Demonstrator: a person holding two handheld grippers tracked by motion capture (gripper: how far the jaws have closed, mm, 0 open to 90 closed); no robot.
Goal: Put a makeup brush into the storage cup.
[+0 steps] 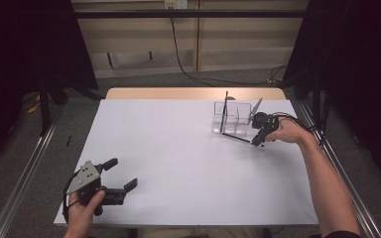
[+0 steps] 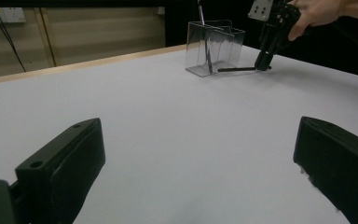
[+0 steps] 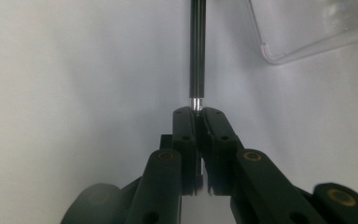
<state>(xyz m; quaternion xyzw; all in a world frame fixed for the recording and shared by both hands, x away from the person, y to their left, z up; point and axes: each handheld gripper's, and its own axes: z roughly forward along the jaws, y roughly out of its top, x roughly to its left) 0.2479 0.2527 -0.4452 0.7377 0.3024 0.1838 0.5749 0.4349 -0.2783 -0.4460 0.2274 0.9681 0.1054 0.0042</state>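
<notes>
A black pen point(image 1: 238, 138) lies flat on the white table point(image 1: 178, 148) just in front of a clear plastic holder point(image 1: 233, 119). My right gripper point(image 1: 257, 143) points down at the pen's near end and is shut on it. In the right gripper view the jaws point(image 3: 198, 112) pinch the pen point(image 3: 196, 51) at its silver tip, with a corner of the holder point(image 3: 307, 32) at the upper right. A second black pen point(image 1: 224, 111) stands upright in the holder. My left gripper point(image 1: 122, 173) rests open at the near left with nothing between its jaws.
The left gripper view looks across the table from my left gripper point(image 2: 200, 135) to the holder point(image 2: 214, 46), the lying pen point(image 2: 235, 69) and the right gripper point(image 2: 263, 63). The table's wooden far edge point(image 1: 193, 93) runs behind the holder.
</notes>
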